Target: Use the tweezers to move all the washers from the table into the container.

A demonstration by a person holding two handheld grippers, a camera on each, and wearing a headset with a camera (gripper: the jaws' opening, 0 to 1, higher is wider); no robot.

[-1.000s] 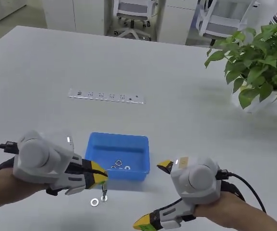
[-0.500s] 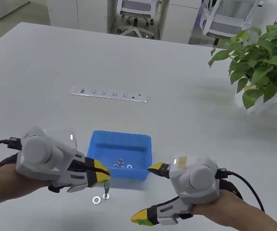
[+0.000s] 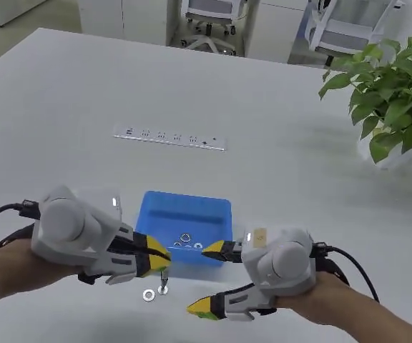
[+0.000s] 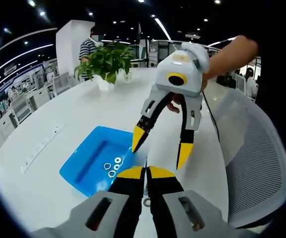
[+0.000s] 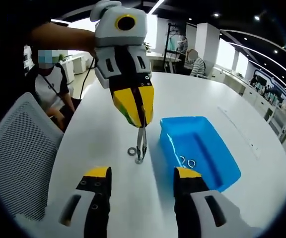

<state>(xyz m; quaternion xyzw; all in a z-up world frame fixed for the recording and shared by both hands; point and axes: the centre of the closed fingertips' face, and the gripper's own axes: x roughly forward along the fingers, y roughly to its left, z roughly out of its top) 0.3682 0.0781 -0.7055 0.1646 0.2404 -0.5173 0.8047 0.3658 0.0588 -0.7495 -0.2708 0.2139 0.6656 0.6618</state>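
Right gripper view, left gripper (image 5: 139, 121) clamping tweezers (image 5: 141, 144) upright, tips down; right gripper (image 5: 142, 172) fingers (image 5: 97, 179) spread

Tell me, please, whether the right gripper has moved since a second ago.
Yes: the right gripper has moved left, its upper jaw now overlapping the blue container.

Open-plan office: swivel chairs (image 3: 204, 14) standing behind long white tabletop (image 3: 70, 86), power strip (image 3: 169, 137) lying on it, potted plant (image 3: 395, 71) sitting nearby, strip lights (image 4: 161, 28) glowing overhead, people (image 5: 52, 84) sitting around.
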